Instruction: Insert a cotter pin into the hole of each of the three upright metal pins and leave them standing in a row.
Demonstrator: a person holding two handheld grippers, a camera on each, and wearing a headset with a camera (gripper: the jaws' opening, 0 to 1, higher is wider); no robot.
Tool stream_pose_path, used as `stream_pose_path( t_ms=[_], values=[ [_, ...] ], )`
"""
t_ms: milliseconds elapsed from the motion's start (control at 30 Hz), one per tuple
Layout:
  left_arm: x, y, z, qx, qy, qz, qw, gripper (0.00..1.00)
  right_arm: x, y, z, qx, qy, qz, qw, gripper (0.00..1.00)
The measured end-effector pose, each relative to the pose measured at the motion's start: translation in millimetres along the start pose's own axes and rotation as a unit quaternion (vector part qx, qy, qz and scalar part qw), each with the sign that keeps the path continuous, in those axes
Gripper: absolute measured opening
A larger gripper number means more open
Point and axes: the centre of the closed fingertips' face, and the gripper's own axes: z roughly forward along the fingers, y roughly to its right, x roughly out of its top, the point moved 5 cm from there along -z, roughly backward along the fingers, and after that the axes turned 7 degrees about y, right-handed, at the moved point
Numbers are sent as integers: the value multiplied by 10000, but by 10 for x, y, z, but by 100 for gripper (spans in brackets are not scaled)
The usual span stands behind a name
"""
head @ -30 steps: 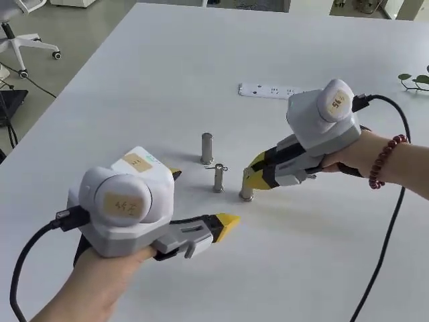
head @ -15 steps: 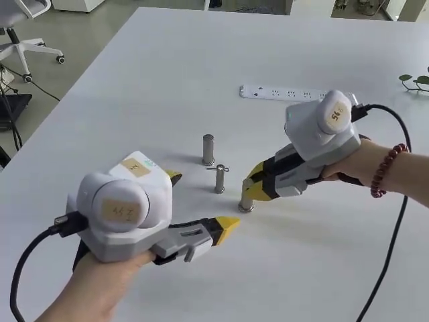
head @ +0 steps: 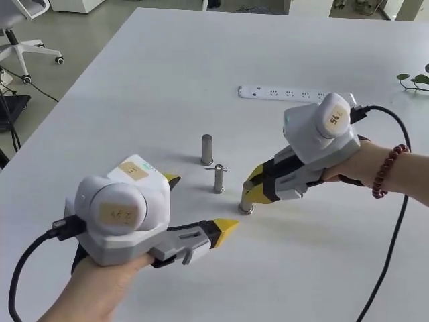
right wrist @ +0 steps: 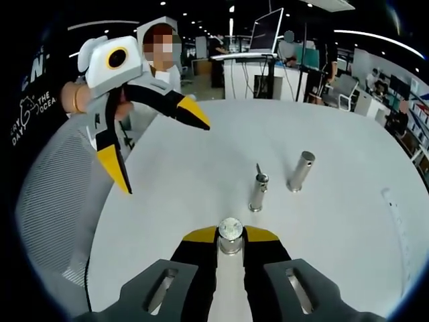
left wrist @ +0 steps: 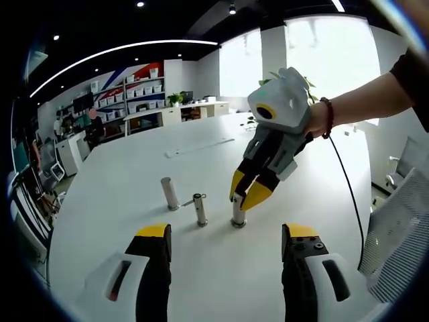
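Three upright metal pins stand in a slanted row on the white table. The far pin is bare. A cotter pin pokes through the top of the middle pin. My right gripper is shut on the near pin, its yellow tips on either side just under the head. My left gripper hovers open and holds nothing, to the left of the row.
A white power strip lies at the back of the table. Green leaves show at the right edge. An office chair stands on the floor beyond the table's left edge. Black cables trail from both grippers.
The right gripper has tilted slightly and stays on the near pin. The left gripper has drifted a little toward me. The pins stand where they were.
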Motion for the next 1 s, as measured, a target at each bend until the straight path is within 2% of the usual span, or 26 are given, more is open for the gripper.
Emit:
stream_pose_path(
  t_ms=[167,467,633,800,1000],
  values=[
    [-22,9,-3,0,-32,-8,10000,66,-1,10,3,-26,-30,17,10000,9],
    [-15,-4,-18,43,-33,5,10000,66,24,28,-57,-115,73,61,9999,19],
    [7,-8,-31,63,5,31,10000,67,23,45,-198,-187,90,182,9996,22],
    [24,-3,-47,80,68,20,9999,67,-23,87,-330,-374,63,392,9985,22],
    [24,9,-59,105,80,13,9999,67,-179,140,-487,-674,-98,583,9960,20]
  ],
)
